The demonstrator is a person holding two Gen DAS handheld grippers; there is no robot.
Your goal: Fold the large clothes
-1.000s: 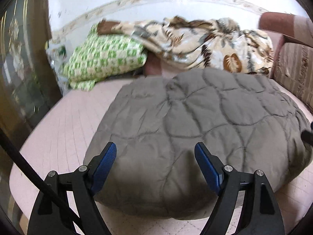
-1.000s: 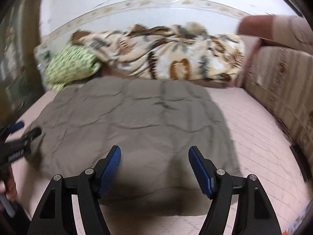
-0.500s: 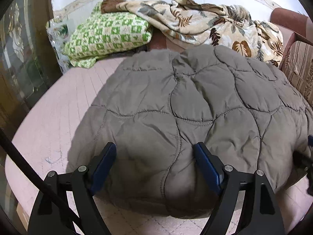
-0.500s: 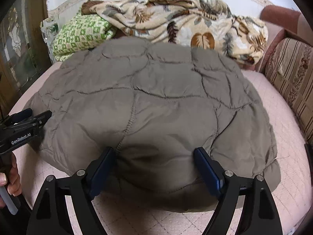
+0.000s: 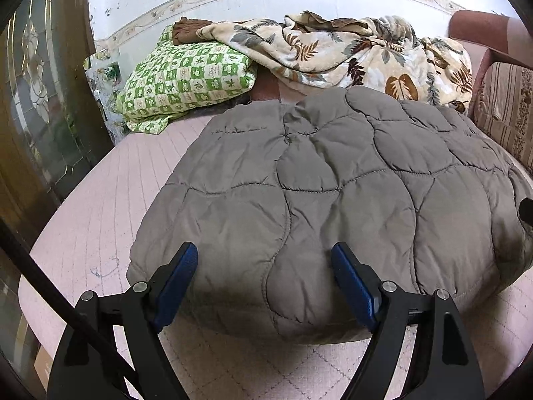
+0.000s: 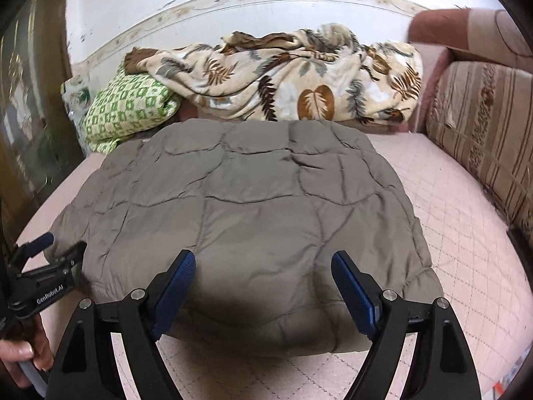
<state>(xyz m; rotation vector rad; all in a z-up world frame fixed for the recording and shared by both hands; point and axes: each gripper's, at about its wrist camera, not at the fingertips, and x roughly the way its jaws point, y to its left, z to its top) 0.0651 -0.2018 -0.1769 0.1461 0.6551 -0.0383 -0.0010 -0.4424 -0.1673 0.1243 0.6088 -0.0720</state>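
Note:
A grey-brown quilted puffy garment [image 5: 333,200] lies folded into a thick pad on the pink bed; it also shows in the right wrist view [image 6: 260,213]. My left gripper [image 5: 265,266] is open and empty, hovering over the garment's near left edge. My right gripper [image 6: 263,266] is open and empty over the garment's near right edge. In the right wrist view the left gripper [image 6: 63,246] shows at the far left, at the garment's left corner, held by a hand.
A pink quilted mattress [image 6: 459,233] carries everything. A green checked pillow [image 5: 186,80] and a leaf-print blanket [image 5: 349,53] lie at the far end by the wall. A striped sofa arm [image 6: 483,126] stands on the right. A dark glass door [image 5: 36,100] stands on the left.
Both grippers have drawn back and up from the garment after dipping close to it half a second ago. Both stay open. The garment lies still.

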